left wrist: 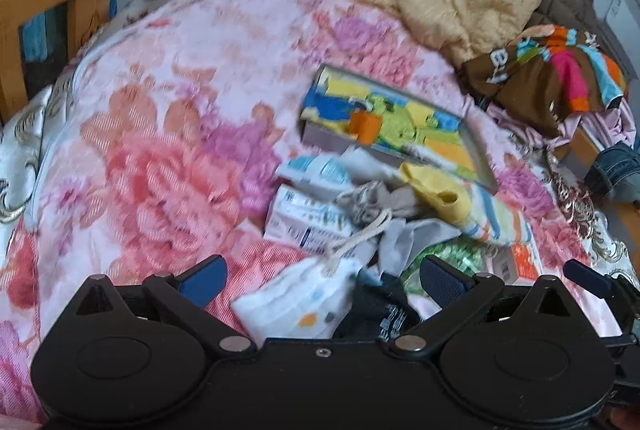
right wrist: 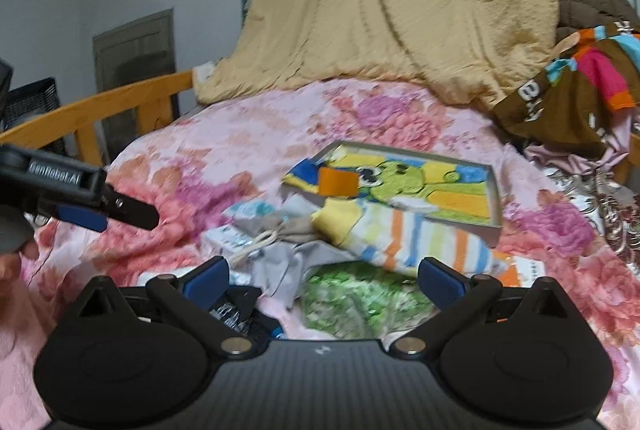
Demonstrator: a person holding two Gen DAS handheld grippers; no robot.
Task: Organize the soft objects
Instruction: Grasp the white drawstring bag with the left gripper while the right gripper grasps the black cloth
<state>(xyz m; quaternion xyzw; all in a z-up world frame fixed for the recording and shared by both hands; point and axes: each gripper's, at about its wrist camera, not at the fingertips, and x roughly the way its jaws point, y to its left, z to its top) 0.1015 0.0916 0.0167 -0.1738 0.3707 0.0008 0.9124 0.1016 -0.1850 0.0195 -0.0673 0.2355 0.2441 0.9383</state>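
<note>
Left gripper (left wrist: pixel 322 280) spread wide, empty, over white pouch (left wrist: pixel 296 304). Right gripper (right wrist: pixel 323 280) spread, empty, above green bag (right wrist: pixel 360 300). Soft stuff piled mid floral blanket (left wrist: pixel 160 133), striped cloth (right wrist: pixel 420 242) touching box (right wrist: pixel 494 197).

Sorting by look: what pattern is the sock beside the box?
Pastel stripes, yellow toe: the sock, clearest in the right wrist view.

- A pink floral bedspread (left wrist: pixel 160 149) covers the bed
- A wooden bed rail (right wrist: pixel 132 97) runs along its left edge — orange-toned slats
- A grey door (right wrist: pixel 136 69) is set in the pale wall behind the rail
- A dark mesh basket (right wrist: pixel 30 101) stands beyond the rail, far left
- Small white cartons (left wrist: pixel 304 218) lie on the bedspread — print too blurred to read
</note>
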